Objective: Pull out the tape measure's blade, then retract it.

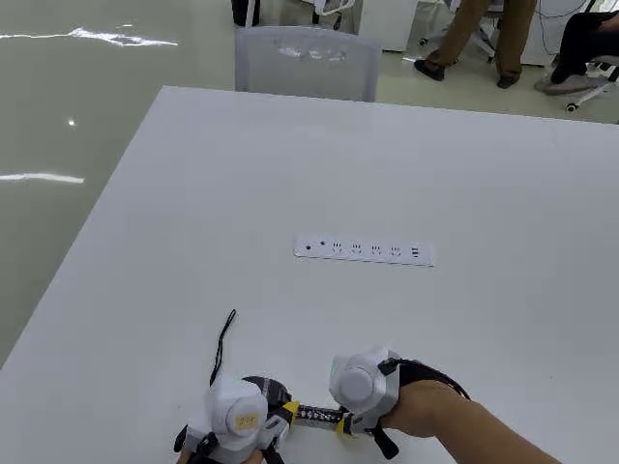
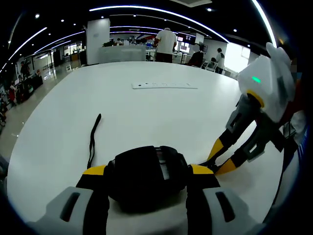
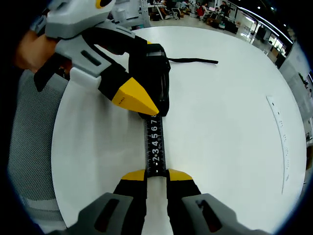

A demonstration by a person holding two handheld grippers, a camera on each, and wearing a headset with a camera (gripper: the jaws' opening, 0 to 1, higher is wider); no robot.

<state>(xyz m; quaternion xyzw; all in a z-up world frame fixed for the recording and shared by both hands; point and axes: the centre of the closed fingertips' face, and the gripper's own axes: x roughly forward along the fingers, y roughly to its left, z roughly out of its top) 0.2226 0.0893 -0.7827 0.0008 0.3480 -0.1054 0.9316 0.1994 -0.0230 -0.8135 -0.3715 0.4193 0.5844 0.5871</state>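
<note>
The left gripper clamps the tape measure case, anchoring it; the right gripper pinches the blade end so pulling extends it.

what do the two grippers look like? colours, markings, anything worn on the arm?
Both match: rounded white shell, grey and black fingers ending in yellow wedge tips. The left gripper carries a small yellow label on its shell; the right gripper shows a green light. A black strap or glove sits on the right hand; the forearm has no sleeve.
</note>
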